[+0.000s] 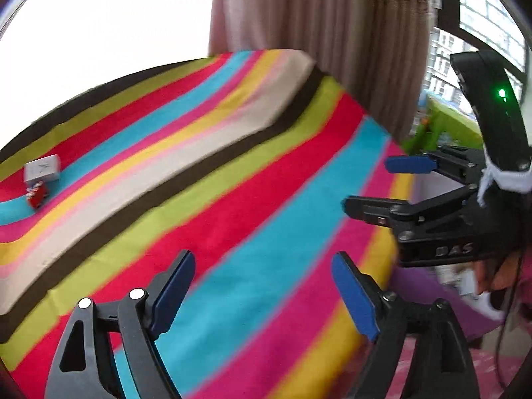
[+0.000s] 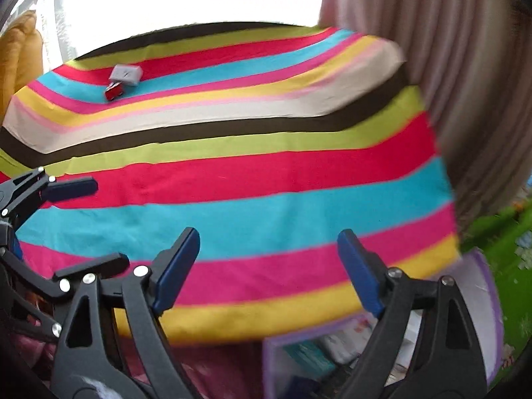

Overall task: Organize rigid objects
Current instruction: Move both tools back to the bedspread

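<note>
A small grey box (image 1: 42,168) (image 2: 126,73) lies far off on the striped cloth (image 1: 232,166) (image 2: 249,173), with a little red box (image 1: 36,196) (image 2: 114,91) touching its near side. My left gripper (image 1: 262,262) hangs open over the cloth's near stripes, with nothing between its blue pads. My right gripper (image 2: 268,236) is open as well, above the cloth's near edge, and holds nothing. Each gripper shows in the other's view: the right gripper (image 1: 367,184) at the right, the left gripper (image 2: 108,222) at the left. Both are far from the two boxes.
A beige curtain (image 1: 316,33) (image 2: 449,66) hangs behind the cloth's far right corner. Below the near edge stands a purple-rimmed container (image 2: 332,342) with things inside. A green object (image 1: 442,126) lies to the right, a yellow cushion (image 2: 16,56) at the far left.
</note>
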Tool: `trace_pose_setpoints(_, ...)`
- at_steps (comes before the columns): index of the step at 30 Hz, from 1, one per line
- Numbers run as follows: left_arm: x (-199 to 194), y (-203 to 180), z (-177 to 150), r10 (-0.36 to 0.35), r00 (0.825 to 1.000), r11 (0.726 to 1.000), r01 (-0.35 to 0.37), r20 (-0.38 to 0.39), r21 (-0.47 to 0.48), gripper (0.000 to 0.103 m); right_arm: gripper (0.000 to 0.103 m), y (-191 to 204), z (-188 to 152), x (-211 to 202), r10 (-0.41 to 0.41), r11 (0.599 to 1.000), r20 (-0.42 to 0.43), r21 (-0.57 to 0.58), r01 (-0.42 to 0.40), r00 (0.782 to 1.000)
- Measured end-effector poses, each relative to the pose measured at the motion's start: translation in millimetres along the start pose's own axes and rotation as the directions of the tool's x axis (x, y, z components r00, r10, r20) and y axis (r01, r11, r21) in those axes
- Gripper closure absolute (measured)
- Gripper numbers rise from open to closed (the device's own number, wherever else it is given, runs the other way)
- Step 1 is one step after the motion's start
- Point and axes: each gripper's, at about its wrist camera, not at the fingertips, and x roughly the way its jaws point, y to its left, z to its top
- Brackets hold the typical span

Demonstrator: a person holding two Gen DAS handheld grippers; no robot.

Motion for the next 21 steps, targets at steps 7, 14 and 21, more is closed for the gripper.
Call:
trace_pose_setpoints(7, 18.1, 129.0, -2.2, 0.313, 0.946, 0.939, -0.322, -0.085, -0.121, 0.018, 0.016, 80.7, 52.9, 56.0, 0.133, 0.968, -0.006, -0.212, -0.131, 0.991)
trace_pose_setpoints(14, 14.2, 265.9, -31.7, 0.481, 0.846, 0.761, -0.532, -0.228, -0.372, 0.018, 0.016, 151.5, 107.3, 119.4, 0.234, 0.915, -0.037, -0.331, -0.233, 0.972)
trace_pose_setpoints(21, 9.2, 314.5, -62.2, 0.372, 0.900, 0.706, -0.434, -0.229, -0.560, 0.000, 0.016, 193.2, 160.7, 178.5, 0.229, 0.907, -0.059, -0.349, -0.235, 0.972)
